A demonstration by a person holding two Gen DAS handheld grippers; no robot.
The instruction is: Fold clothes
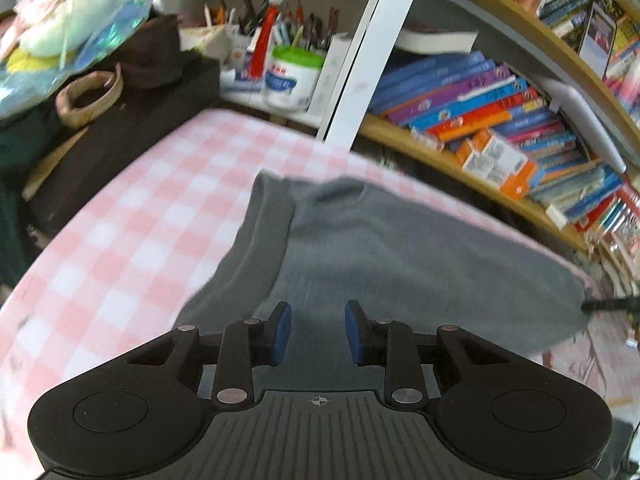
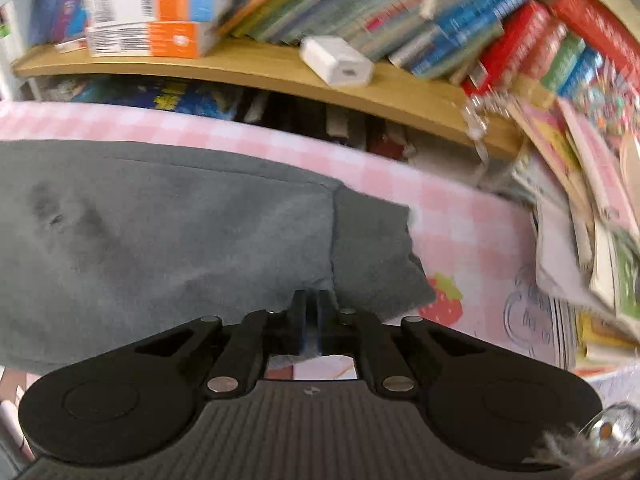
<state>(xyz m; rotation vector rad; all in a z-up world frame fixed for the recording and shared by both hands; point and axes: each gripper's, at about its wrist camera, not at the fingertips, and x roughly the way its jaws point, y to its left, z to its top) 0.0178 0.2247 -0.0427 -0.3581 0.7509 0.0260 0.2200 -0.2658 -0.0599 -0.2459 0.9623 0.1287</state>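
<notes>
The grey garment point(image 1: 400, 252) lies spread on the pink checked cloth point(image 1: 132, 216), filling the centre and right of the left wrist view and the left and middle of the right wrist view. Judge it a soft, light knit: it will drape and sag the moment you lift it, it has no stiffness to hold a fold, and nothing about it is fragile. It should not slip much on the cloth, so drag it gently or it will bunch. Take it by an edge or a corner, and pinch through the ribbed band point(image 1: 260, 232) where the fabric is thicker, since a seam gives you more to bite on.

Your left gripper point(image 1: 318, 332) is released: its blue pads point(image 1: 282, 332) stand apart with only open fabric visible beyond them and nothing pinched. Your right gripper point(image 2: 312, 320) is nearly clenched, with just a sliver between the pads; the garment's near edge sits right at the tips, but you cannot tell whether cloth is caught there.

The left wrist view alone shows the garment's left-hand band, the pen pots point(image 1: 296, 76) and the dark clutter in the upper left. The right wrist view alone shows the garment's right-hand cuff or corner point(image 2: 376, 256), the strawberry print point(image 2: 444, 300) beside it and the white charger point(image 2: 336, 62) on the shelf point(image 2: 400, 92).
</notes>
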